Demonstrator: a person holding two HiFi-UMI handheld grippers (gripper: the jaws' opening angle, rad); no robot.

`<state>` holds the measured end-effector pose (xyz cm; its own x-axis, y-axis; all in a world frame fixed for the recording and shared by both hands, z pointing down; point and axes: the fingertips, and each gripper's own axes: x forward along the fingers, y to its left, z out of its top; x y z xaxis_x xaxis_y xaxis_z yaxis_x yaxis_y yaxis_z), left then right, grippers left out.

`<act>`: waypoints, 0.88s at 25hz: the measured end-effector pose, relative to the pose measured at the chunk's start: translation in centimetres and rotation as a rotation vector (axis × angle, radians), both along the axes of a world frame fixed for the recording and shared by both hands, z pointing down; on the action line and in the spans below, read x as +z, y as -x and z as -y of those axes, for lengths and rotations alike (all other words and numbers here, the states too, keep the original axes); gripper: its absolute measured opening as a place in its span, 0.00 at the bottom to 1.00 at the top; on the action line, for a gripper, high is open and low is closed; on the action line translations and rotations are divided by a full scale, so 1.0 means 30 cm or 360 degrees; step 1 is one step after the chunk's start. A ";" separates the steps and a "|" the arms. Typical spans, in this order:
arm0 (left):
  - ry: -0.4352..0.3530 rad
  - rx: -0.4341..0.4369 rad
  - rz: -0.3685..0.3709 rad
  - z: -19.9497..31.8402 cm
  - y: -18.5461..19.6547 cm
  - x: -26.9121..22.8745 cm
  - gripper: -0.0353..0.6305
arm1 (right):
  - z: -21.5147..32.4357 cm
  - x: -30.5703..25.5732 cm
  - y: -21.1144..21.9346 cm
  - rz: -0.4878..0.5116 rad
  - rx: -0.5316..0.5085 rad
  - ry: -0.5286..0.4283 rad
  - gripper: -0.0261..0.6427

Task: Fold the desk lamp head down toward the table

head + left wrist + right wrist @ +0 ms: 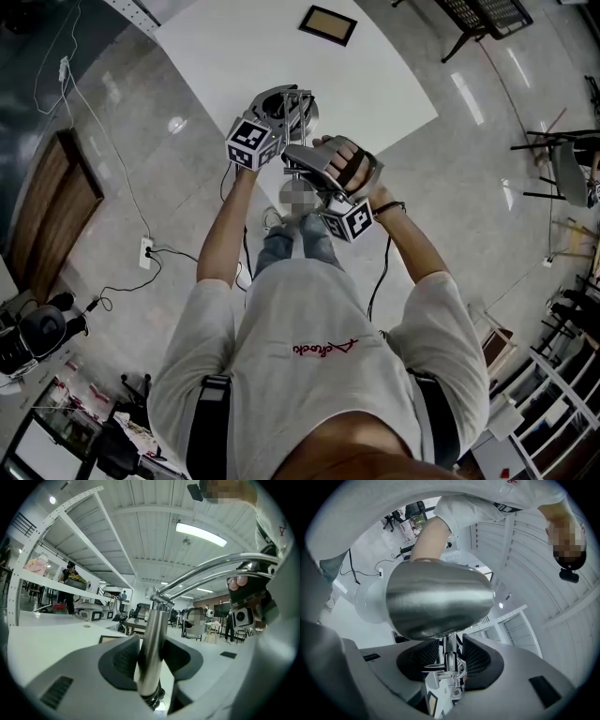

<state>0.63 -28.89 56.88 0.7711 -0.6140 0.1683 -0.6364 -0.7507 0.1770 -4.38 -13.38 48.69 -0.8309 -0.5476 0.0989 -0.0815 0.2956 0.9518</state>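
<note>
A brushed-metal desk lamp stands on the white table point(375, 84), with its round base point(281, 105) below my hands. In the left gripper view the upright post point(154, 630) runs between the pads, and my left gripper point(152, 660) is shut on it. The double-rod arm point(206, 571) sweeps up and right from the post's top joint. In the right gripper view the silver dome head point(440, 604) fills the middle. Its thin neck point(449, 651) sits between the pads of my right gripper point(449, 660), with a small gap on each side. In the head view, left gripper point(284, 117) and right gripper point(300, 161) sit close together.
A dark framed plaque point(328, 24) lies flat near the table's far edge. Cables and a power strip point(145, 251) trail over the floor on the left. Chairs and racks point(562, 169) stand to the right, and a shelving frame point(70, 531) rises beside the table.
</note>
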 end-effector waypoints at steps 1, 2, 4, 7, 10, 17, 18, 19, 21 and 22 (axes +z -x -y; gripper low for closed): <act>-0.0002 0.0001 0.0002 0.001 -0.001 -0.001 0.29 | -0.001 0.007 -0.001 -0.0003 -0.0002 0.0003 0.26; -0.0001 0.0003 0.0004 0.002 -0.003 -0.001 0.29 | -0.004 0.014 -0.003 -0.0006 -0.0006 0.0005 0.26; 0.0004 0.0003 0.0006 0.000 -0.006 0.000 0.29 | -0.008 0.024 -0.005 -0.0004 -0.0013 0.0007 0.27; -0.0005 0.0000 -0.0005 0.003 -0.005 -0.004 0.29 | -0.010 0.039 -0.003 -0.0008 -0.0021 0.0008 0.27; 0.0009 -0.0004 0.0004 0.007 -0.001 0.009 0.29 | -0.003 0.043 0.001 -0.0006 -0.0016 0.0011 0.27; -0.0020 -0.0007 0.0050 0.005 0.008 -0.002 0.30 | -0.001 0.041 -0.002 -0.0022 -0.0001 0.0043 0.30; -0.0032 -0.0009 0.0043 0.002 0.014 -0.006 0.30 | -0.003 0.039 -0.003 -0.0008 0.0006 0.0058 0.30; -0.0038 -0.0009 0.0035 -0.005 0.019 -0.009 0.30 | -0.005 0.036 -0.008 0.0011 0.0015 0.0075 0.30; -0.0035 -0.0008 0.0031 -0.019 0.027 -0.012 0.32 | -0.002 0.032 -0.028 0.0048 0.0046 0.0116 0.34; -0.0033 -0.0007 0.0036 -0.023 0.030 -0.011 0.32 | 0.004 0.033 -0.041 0.0057 0.0067 0.0138 0.36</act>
<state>-0.27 -28.19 56.54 0.7644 -0.6211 0.1729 -0.6436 -0.7511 0.1469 -3.14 -13.50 49.67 -0.8113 -0.5727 0.1179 -0.1293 0.3725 0.9190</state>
